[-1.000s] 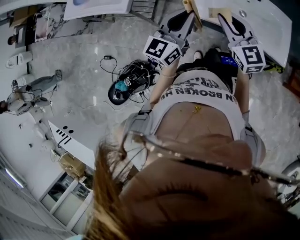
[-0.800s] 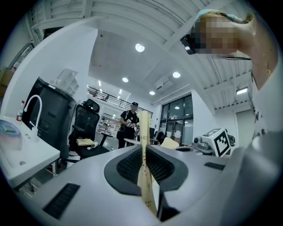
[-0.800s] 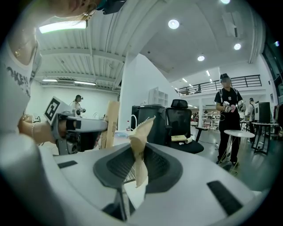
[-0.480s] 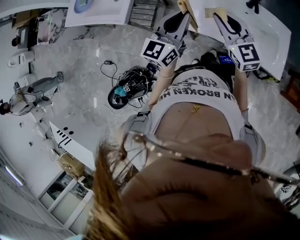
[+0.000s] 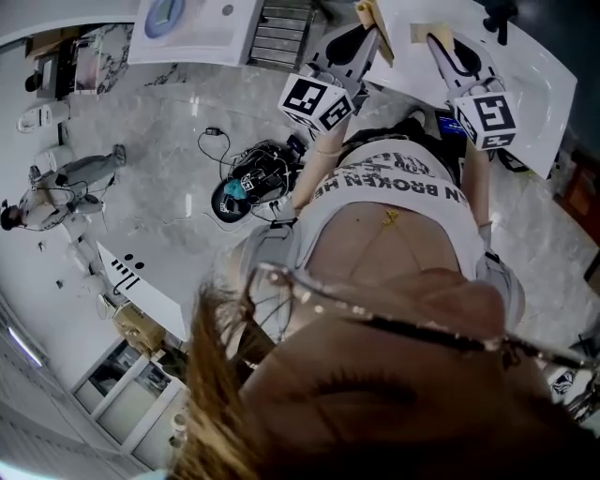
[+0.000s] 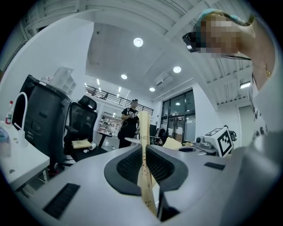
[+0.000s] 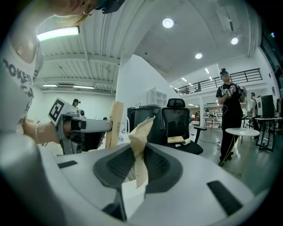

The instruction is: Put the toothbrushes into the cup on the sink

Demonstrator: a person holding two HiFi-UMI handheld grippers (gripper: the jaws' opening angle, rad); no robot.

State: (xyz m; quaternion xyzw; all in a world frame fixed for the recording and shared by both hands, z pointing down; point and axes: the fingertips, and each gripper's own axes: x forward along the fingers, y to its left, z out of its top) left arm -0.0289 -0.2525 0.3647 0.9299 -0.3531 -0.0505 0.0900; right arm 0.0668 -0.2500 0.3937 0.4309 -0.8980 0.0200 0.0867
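Observation:
Both grippers are raised in front of me, each shut on tan packaging. My left gripper (image 5: pixel 367 39) (image 6: pixel 144 164) pinches a long, narrow tan carton (image 6: pixel 143 132) (image 5: pixel 378 21) that stands upright between the jaws. My right gripper (image 5: pixel 441 45) (image 7: pixel 136 161) clamps a torn, crumpled strip of the same tan card (image 7: pixel 140 134) (image 5: pixel 429 30). The right gripper view also shows the left gripper holding its carton (image 7: pixel 116 123) close by on the left. The white sink (image 5: pixel 539 80) with a black faucet (image 5: pixel 495 14) lies just beyond the right gripper. I cannot make out a cup or a bare toothbrush.
A tangle of cables and black gear (image 5: pixel 251 176) lies on the marble floor left of my legs. Another white counter (image 5: pixel 202 23) sits at the top left. A person in black (image 7: pixel 230 114) stands off to the right, and a black office chair (image 7: pixel 179 123) stands ahead.
The head view has shifted, bringing more of the sink and its faucet into sight. Both grippers keep their hold and sit slightly farther left in the frame.

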